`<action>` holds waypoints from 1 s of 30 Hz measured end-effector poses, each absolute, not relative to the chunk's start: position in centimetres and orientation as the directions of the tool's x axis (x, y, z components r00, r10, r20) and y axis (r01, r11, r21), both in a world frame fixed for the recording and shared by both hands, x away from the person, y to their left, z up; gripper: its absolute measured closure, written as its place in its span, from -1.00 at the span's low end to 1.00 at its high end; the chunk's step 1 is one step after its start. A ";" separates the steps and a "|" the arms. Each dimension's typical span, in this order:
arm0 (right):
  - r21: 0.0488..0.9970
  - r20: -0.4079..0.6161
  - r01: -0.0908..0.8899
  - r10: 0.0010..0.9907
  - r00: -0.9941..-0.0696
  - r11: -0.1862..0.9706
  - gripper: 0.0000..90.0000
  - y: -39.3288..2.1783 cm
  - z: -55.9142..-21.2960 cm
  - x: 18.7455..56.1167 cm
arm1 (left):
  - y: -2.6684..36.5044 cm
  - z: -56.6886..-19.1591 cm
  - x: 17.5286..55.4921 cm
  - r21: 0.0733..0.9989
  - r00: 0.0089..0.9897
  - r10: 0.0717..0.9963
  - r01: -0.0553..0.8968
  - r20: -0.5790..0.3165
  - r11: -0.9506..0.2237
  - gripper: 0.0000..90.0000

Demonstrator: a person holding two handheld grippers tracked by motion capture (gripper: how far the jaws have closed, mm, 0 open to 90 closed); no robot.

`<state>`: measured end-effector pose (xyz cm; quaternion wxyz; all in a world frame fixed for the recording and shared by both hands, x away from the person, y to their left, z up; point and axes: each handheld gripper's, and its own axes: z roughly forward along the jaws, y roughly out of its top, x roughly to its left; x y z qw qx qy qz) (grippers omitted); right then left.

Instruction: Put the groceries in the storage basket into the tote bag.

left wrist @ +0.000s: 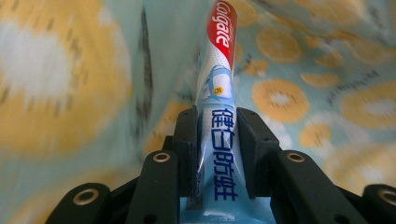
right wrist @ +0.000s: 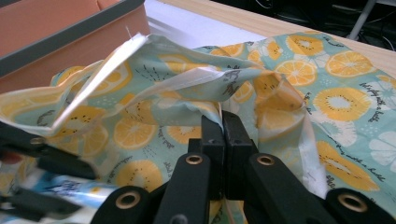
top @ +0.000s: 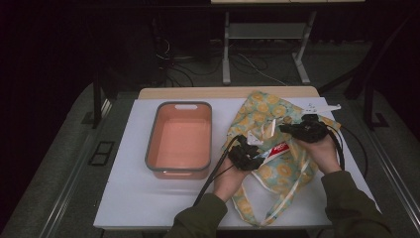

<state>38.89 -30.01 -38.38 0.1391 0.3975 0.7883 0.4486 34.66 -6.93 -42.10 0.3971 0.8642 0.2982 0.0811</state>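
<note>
High view, catalogued: a white counter is seen carrying an orange bin with a grey rim at the left and a fabric bag printed with orange slices on pale blue at the right, just beside the bin.

Left gripper — held by the person's left hand at the bag's near-left edge; its jaws are clamped on a toothpaste tube. In the left gripper view the tube is seen pinched between the two black jaws, its blue-printed lower part in the grip and its red end pointing away, with the bag cloth all around it.

Right gripper — held by the right hand at the bag's far-right part; in the right gripper view its jaws are pressed together on a fold of the bag's edge, the cloth being raised off the counter. The bin wall is seen behind.

Toothpaste tube: located at the bag's mouth, between the two grippers.
</note>
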 end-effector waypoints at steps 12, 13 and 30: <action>0.823 0.139 0.496 0.749 -0.648 0.277 0.98 -30.2 -38.2 38.8 | -10.9 -43.3 37.8 0.724 0.786 0.609 0.480 -0.104 -0.496 0.53; 0.823 0.139 0.496 0.749 -0.648 0.276 0.98 -30.2 -38.2 38.8 | -11.1 -43.5 37.9 0.723 0.785 0.610 0.482 -0.107 -0.495 0.52; 0.824 0.132 0.491 0.747 -0.651 0.283 0.98 -30.2 -38.1 38.6 | -4.9 -41.2 32.8 0.742 0.833 0.549 0.412 -0.071 -0.529 -0.05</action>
